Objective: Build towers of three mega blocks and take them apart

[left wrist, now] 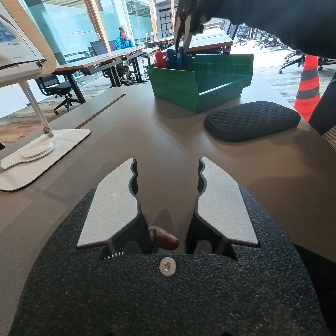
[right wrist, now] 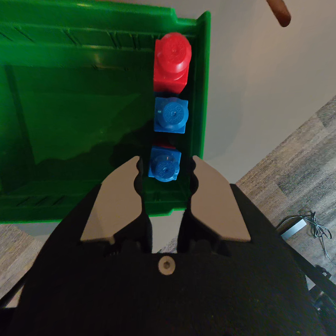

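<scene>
I hold the right gripper (right wrist: 165,171) nose-down over the green bin (right wrist: 76,116), its jaws parted a little wider than the nearest blue-topped tower (right wrist: 164,166), bracketing it but, as far as I can tell, gripping nothing. Three towers stand in a tight row along the bin's side wall: that one, a second blue-topped tower (right wrist: 171,114) and a red-topped tower (right wrist: 171,60) at the far end. The left gripper (left wrist: 167,174) rests low over the grey table (left wrist: 145,127), jaws wide apart and empty, well short of the bin; a black padded rest (left wrist: 251,120) lies between.

My worry is the wall. The outer finger (right wrist: 209,191) looks to sit at or outside the bin's edge, so closing could pinch plastic wall along with the block. The towers stand close together, and a skewed lift could tip the neighbour. Pulling only the top block may bring the whole stack up or split it lower down.
</scene>
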The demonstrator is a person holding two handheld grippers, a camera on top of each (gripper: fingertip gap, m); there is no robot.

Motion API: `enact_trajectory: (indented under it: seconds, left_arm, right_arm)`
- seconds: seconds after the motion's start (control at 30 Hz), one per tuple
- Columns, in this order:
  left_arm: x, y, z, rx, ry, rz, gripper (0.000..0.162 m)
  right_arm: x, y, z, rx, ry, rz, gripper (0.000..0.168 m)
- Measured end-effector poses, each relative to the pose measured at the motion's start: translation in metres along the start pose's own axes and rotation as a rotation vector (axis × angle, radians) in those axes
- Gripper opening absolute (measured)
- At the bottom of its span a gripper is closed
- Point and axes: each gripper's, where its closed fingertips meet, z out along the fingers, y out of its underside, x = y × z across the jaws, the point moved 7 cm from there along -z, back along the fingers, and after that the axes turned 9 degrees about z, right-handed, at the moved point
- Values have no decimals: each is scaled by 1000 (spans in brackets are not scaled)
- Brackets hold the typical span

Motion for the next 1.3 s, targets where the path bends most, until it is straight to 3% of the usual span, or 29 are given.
enact_trajectory:
  seconds: [0.17,0.37,0.6,0.73,0.93,1.1,1.3]
  left_arm:
    - [1,0,1,-6,1,11,64]
    - [-1,0,0,-2,-7,-9,64]
    - [-5,0,-3,28,-20,-39,64]
    - [-4,0,-3,24,-19,-34,63]
    - [-5,0,-2,12,-29,-29,61]
    - [-3,0,-3,28,-10,-23,63]
    - [-6,-1,-5,48,-28,-43,63]
  right_arm:
    - [-12,-6,-21,96,25,6,67]
    - [-50,-26,-64,430,131,24,89]
    - [-134,-55,-77,626,227,-23,116]
    - [-198,-71,-72,700,175,-90,117]
    - [-282,-91,-39,807,20,-202,111]
    - [-336,-104,19,799,-147,-265,107]
    - [-369,-119,74,882,-270,-285,106]
